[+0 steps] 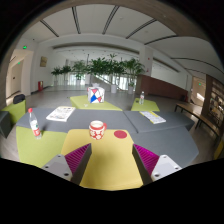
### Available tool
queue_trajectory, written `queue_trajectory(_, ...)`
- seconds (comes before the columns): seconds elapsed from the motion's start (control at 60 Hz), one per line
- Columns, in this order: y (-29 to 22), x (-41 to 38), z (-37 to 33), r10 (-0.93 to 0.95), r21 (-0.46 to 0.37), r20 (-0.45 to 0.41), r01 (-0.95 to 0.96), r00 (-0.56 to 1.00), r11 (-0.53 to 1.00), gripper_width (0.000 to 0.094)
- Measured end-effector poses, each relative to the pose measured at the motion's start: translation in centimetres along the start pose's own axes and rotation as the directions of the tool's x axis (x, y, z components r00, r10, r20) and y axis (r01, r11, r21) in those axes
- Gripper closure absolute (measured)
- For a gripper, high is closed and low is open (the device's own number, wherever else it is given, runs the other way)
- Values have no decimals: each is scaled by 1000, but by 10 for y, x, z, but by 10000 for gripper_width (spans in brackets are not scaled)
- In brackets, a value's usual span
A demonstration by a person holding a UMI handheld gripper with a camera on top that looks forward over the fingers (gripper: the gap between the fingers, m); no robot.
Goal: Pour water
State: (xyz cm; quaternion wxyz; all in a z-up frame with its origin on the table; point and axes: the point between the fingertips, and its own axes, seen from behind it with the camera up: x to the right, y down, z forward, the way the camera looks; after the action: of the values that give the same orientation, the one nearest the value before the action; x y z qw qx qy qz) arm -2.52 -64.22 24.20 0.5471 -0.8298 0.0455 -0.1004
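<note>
**Open claw short of the cup**

Nearest: claw (111, 160) spread wide, nothing between its magenta pads (76, 156), hovering above a yellow-green mat (110, 170) on the grey counter (170, 140). Just ahead, roughly centred between the fingers: a white cup with a red pattern (97, 128), upright, apart from both pads. Just right of the cup, a small red disc (120, 134), perhaps a lid or coaster; too small to tell. Further off to the left, a bottle with a red cap (34, 124) standing near a white sheet (60, 113). Beyond the cup, a red-white-and-blue carton (95, 95), and to the right another small bottle (141, 98). Farthest back, a row of potted plants (100, 70).

Likely at the start: nothing grasped, pouring vessel not yet picked. Risks from here: wrong vessel chosen, with several candidates present; cup clipped and knocked over by a finger on a straight advance; bottle gripped too high, slipping or tipping; cap apparently on, no water out; stream missing the cup onto mat and paper.
</note>
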Motion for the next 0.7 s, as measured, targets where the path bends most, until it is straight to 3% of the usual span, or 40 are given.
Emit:
queue_trajectory(0.267, 32, -45, 9, -30, -35, 25, 31, 999, 999, 81)
queue_trajectory(0.533, 65, -225, 8, -69, -40, 244, 81, 967, 996, 80)
queue_trajectory(0.7, 56, -360, 31, -88, 1, 364, 94, 927, 996, 82)
